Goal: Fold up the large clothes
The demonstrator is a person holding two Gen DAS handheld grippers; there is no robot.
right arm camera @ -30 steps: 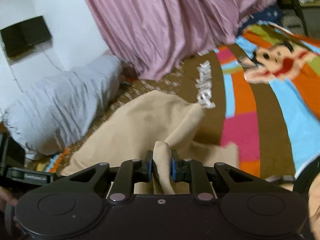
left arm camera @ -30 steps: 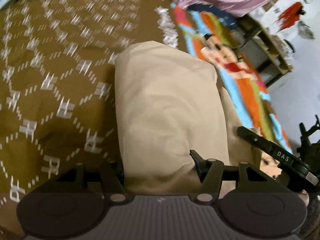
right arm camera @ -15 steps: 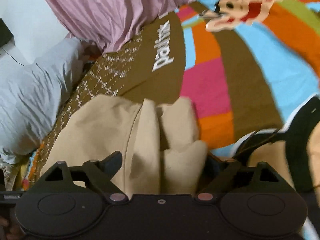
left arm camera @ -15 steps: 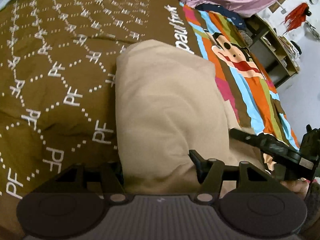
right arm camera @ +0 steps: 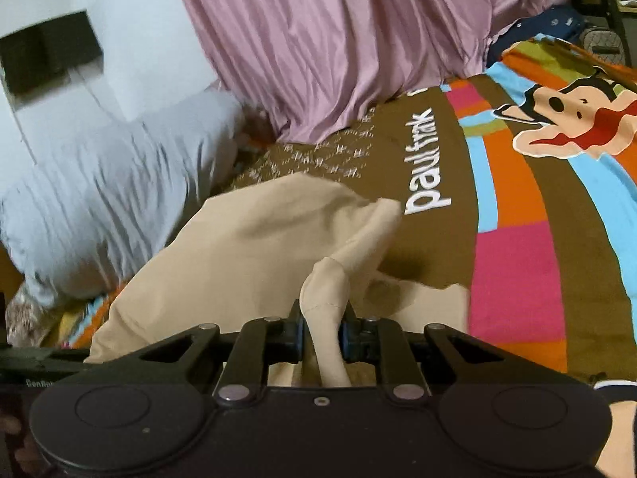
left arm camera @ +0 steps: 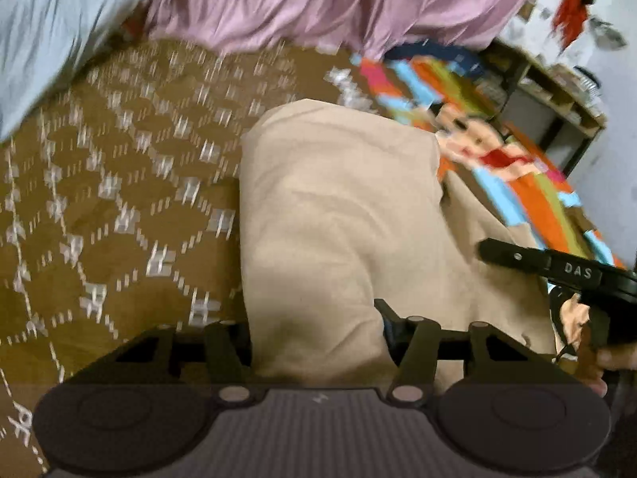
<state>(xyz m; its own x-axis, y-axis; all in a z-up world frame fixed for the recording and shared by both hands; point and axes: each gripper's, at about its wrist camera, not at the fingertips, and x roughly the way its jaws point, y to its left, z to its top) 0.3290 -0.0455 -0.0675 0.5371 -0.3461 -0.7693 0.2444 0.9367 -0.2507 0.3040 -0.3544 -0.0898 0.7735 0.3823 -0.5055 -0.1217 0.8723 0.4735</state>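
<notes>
Half a second ago the right gripper (right arm camera: 321, 332) stood wide, with the beige cloth bunched loose between its fingers; now it is closed narrow on a pinched ridge of the tan garment (left arm camera: 338, 215), and the fabric rises from the bed toward it in a taut fold. The right wrist view has also tipped up, so the pink curtain (right arm camera: 358, 40) and grey pillow (right arm camera: 119, 183) fill more of it. I read this as a re-grasp: the right side has taken a fresh hold on the near edge and seems to be lifting it, probably to carry that edge over for the next fold.

The left gripper (left arm camera: 314, 330) is wide apart, its fingers straddling the near end of the garment; the cloth fills the gap but is not pinched, so it looks more like a steadying press than a hold.

The garment lies on the brown patterned bedspread (left arm camera: 119, 199), already doubled into a thick oblong. Its long axis runs from the near edge by the grippers toward the far curtain, with its rounded far end pointing that way, while a looser flap trails off to the right, beside the cartoon print (right arm camera: 569, 115)
</notes>
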